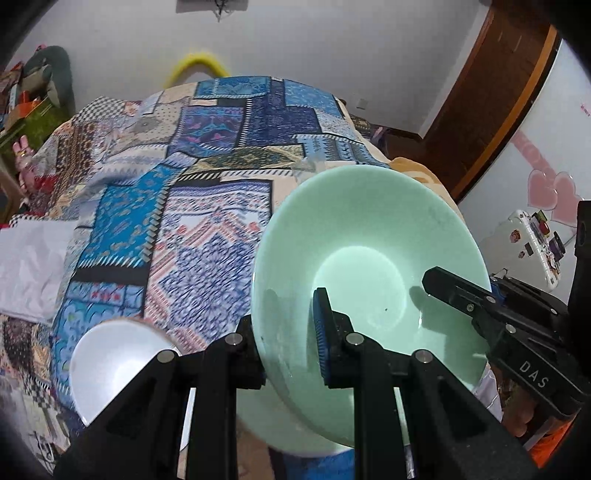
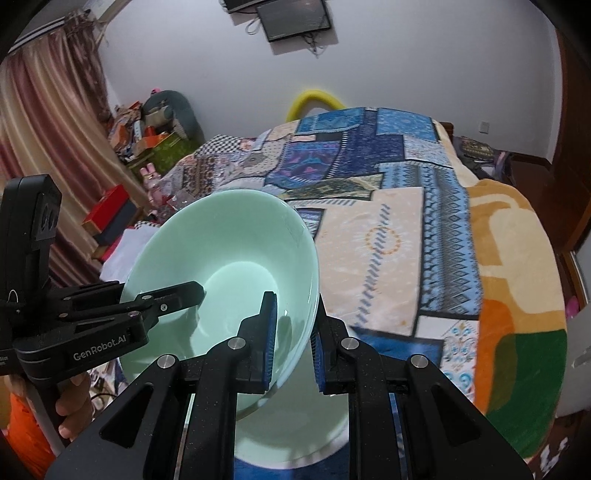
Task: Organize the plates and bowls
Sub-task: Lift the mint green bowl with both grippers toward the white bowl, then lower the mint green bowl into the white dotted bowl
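Above patchwork blanket point(image 1: 207, 206), green bowl point(image 1: 369, 236) clamped by left gripper point(image 1: 286, 354), right gripper point(image 2: 291, 343).

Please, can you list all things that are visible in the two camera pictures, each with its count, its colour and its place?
green bowl: one, pale mint green, tilted, held up over the bed by both grippers at opposite sides of its rim
white bowl: one, white, low at the left of the left wrist view, on or just above the bedspread; which one cannot be told
bedspread: one, blue and beige patchwork, covering the bed
blanket: one, orange, cream and green, at the bed's right edge
yellow hoop: one, yellow, behind the bed by the wall
screen: one, dark, on the wall
curtain: one, reddish brown, at left
left gripper: black, blue pads, shut on the bowl's rim
right gripper: black, blue pads, shut on the bowl's rim
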Motion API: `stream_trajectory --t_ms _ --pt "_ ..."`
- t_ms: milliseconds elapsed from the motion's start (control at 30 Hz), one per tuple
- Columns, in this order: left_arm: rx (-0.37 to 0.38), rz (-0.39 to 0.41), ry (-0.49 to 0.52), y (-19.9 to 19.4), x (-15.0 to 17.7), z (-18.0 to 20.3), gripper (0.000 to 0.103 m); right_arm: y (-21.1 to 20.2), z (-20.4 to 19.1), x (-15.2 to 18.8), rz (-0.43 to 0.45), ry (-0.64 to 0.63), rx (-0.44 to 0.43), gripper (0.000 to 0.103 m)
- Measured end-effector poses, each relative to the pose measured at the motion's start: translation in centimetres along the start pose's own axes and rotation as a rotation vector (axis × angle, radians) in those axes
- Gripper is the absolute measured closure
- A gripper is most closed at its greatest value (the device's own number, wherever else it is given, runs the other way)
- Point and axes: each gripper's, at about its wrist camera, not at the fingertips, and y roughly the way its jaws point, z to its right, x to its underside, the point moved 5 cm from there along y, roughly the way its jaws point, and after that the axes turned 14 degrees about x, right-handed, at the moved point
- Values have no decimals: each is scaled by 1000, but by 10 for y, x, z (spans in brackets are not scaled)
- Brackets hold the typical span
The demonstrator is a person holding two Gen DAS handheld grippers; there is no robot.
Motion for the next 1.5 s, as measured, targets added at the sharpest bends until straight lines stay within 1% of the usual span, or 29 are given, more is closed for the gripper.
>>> stream_trajectory --t_ms 233,433,733,967,1133,1500 --pt "-29 33 -37 -37 23 -28 83 -1 -40 11 6 -52 -44 88" --pt "-62 55 -86 -62 42 -58 83 4 -74 21 -9 -91 -89 88" --pt "-95 60 -153 -80 68 -99 83 16 -115 32 -44 -126 -146 88" --pt "-113 51 -199 -85 82 -130 83 32 -143 40 -82 -155 -169 88" --pt "-117 41 -232 -82 88 -149 83 45 -155 45 -112 -163 -175 88" --pt "-110 -8 -283 -58 99 -180 83 77 -162 58 -190 -154 -182 88"
